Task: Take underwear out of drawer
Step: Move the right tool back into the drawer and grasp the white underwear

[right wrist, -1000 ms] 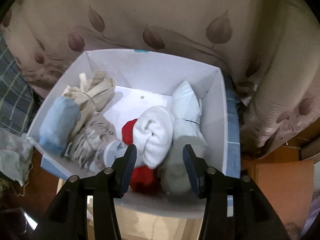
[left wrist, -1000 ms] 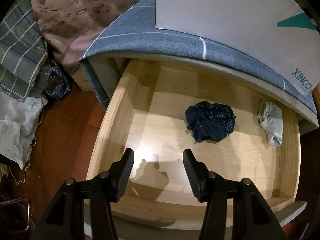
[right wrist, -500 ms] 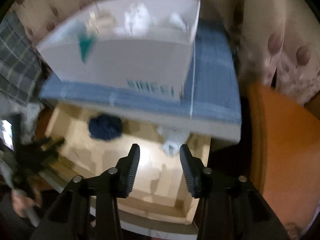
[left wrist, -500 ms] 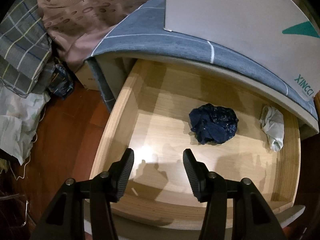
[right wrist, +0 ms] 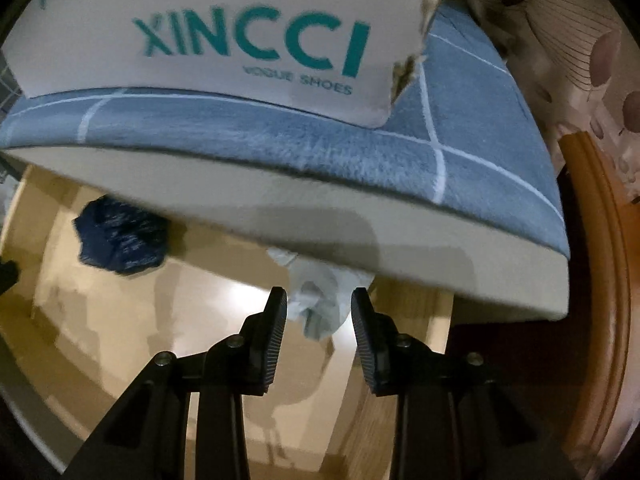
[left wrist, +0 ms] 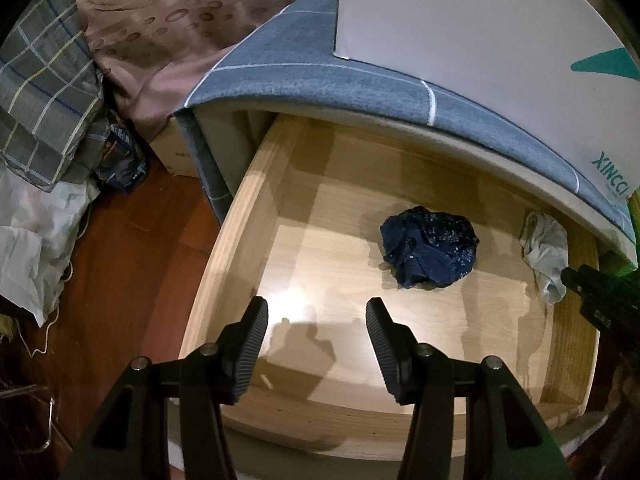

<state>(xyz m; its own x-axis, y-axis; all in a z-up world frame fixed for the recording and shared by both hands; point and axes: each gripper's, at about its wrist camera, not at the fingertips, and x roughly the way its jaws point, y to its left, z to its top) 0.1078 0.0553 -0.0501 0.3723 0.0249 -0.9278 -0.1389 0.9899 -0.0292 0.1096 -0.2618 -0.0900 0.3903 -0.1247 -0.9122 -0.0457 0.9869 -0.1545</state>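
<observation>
Underwear [right wrist: 320, 300] in the drawer [left wrist: 224, 264] is flanked by the right tool [right wrist: 319, 314], jaws just narrowed but untouching; closure is required next; left tool [left wrist: 316, 334] hangs open.

A bedroom at home: a wooden drawer [left wrist: 248, 216] stands pulled out from under a blue checked cover [left wrist: 304, 80], a shoe box [right wrist: 224, 28] sits on top, leaf-patterned bedding [left wrist: 160, 40] and crumpled clothes [left wrist: 44, 92] lie over a reddish wood floor [left wrist: 132, 280].

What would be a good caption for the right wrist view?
Right tool narrowing around pale crumpled underwear in the open wooden drawer.
</observation>
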